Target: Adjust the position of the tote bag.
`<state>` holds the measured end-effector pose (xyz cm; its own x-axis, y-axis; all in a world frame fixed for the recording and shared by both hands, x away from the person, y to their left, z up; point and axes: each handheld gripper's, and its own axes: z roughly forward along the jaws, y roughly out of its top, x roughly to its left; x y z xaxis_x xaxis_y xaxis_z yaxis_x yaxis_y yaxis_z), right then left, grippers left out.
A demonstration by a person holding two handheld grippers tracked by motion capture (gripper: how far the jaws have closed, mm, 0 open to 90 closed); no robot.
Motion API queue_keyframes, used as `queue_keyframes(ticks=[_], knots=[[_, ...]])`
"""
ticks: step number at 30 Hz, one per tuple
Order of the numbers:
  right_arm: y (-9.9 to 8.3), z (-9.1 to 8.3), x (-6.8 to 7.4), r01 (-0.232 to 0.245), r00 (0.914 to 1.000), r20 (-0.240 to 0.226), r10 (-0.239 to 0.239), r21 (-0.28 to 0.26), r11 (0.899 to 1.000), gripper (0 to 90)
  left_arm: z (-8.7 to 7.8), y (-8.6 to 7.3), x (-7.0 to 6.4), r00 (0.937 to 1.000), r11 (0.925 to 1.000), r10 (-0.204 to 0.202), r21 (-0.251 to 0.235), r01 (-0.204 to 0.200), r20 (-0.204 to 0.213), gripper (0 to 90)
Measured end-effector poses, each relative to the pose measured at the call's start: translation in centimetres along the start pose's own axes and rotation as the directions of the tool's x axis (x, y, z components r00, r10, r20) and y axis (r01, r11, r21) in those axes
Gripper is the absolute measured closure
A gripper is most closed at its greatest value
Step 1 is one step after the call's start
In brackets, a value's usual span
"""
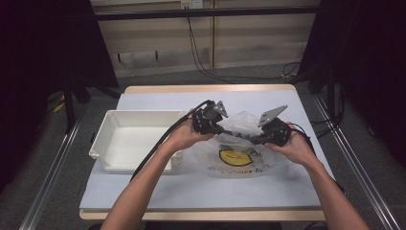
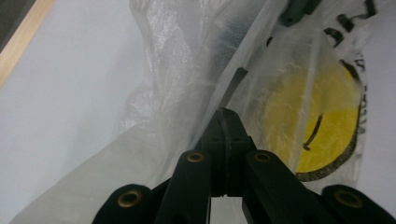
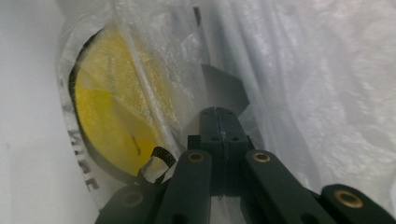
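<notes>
A clear plastic bag (image 1: pixel 239 143) printed with a yellow smiley face (image 1: pixel 235 157) and black letters lies on the pale blue table cover, right of centre. My left gripper (image 1: pixel 221 130) grips the bag's upper left part, jaws pressed together on the film (image 2: pixel 227 112). My right gripper (image 1: pixel 253 139) pinches the bag from the right, jaws closed on a fold (image 3: pixel 219 112). The yellow face (image 2: pixel 322 121) shows through the film in the left gripper view, and the yellow face (image 3: pixel 109 116) also appears left of the jaws in the right gripper view. Dark shapes inside the bag are unclear.
A white rectangular bin (image 1: pixel 109 129) sits open on the table's left half, touching nothing held. The table cover (image 1: pixel 201 191) reaches the wooden front edge. Black cables trail from the left gripper across the bin's corner. Dark curtains and metal rails flank the table.
</notes>
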<state>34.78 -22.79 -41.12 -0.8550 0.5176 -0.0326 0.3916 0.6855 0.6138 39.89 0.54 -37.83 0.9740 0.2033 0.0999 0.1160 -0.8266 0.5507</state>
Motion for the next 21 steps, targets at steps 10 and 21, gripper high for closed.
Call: queue_keyframes(ticks=[10, 21], knots=[[1.6, 0.6, -1.0, -0.017, 0.9997, 0.02, 0.017, -0.013, 1.0, 90.0, 2.8, 0.3, -0.2, 0.9988, 0.9952, 0.022, 0.095, -0.026, 0.043, 90.0], [1.1, 1.0, -0.6, 0.029, 0.99, 0.134, -0.042, 0.101, 0.994, 90.0, 3.1, -1.2, 0.1, 0.9992, 0.9889, -0.026, 0.147, 0.021, 0.029, 90.0]])
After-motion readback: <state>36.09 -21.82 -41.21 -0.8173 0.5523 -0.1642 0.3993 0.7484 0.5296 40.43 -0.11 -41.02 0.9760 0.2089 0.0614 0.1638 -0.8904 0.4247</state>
